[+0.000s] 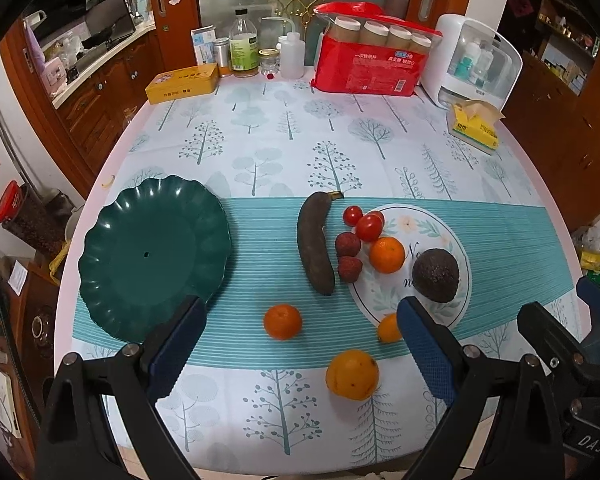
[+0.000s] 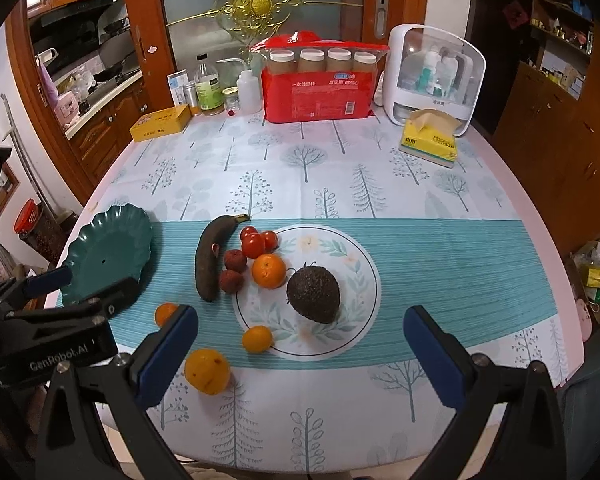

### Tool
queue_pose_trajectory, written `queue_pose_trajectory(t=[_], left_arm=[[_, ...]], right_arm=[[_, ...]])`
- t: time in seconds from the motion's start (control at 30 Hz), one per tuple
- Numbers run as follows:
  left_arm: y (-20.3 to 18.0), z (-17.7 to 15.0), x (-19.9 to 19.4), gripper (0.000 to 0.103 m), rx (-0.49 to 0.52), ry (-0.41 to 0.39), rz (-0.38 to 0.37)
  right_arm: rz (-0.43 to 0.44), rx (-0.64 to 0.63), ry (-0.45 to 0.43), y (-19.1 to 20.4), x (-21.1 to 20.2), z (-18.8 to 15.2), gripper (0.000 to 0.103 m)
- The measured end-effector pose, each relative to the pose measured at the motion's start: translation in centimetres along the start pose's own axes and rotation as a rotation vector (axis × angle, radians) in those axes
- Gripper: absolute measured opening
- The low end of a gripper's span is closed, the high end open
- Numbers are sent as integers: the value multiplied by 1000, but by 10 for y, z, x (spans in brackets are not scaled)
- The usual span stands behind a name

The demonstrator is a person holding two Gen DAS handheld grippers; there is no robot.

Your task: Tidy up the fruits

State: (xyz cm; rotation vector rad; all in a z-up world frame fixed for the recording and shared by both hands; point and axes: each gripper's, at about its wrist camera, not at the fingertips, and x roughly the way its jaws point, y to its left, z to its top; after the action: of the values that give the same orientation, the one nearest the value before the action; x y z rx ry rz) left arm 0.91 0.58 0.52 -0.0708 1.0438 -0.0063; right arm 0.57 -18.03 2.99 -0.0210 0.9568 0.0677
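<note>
Both grippers are hovering over the near edge of the table (image 1: 260, 128), empty. The left gripper (image 1: 300, 344) is standing wide, its 2 blue pads far apart at the lower left and lower right of its frame; the right gripper (image 2: 300, 348) is likewise gaping wide.

The fruits are sitting mid-frame: 1 blackened banana (image 1: 315, 244), 3 cherry tomatoes (image 2: 256, 242), 2 red lychees (image 1: 349, 256), 1 dark avocado (image 2: 314, 294) and 4 orange citrus fruits. Of those 4, 1 mandarin (image 1: 387, 255) is lying on the white floral plate (image 2: 360, 308) beside the avocado, 1 small one (image 2: 257, 339) is touching the plate's near rim, 1 orange (image 1: 283, 321) is lying alone on the striped cloth, and 1 yellowish orange (image 1: 353, 375) is sitting nearest the camera.

1 empty green scalloped plate (image 1: 152, 256) is lying at the left.

In the left view the small citrus is partly hidden behind a pad; in the right view the lone orange is half covered. The third tomato is barely showing in the left view.
</note>
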Motion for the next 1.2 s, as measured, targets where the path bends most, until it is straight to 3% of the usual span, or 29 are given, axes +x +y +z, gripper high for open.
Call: queue_pose_trajectory(t=[0.43,1.2], left_arm=[[-3,0,-5,96,0,-37,-12],[-13,-15,6,96,-57,16,45]], right_arm=[[-13,-24,2,0,1,7,103],[54,-94,54,-7,19,2,98]])
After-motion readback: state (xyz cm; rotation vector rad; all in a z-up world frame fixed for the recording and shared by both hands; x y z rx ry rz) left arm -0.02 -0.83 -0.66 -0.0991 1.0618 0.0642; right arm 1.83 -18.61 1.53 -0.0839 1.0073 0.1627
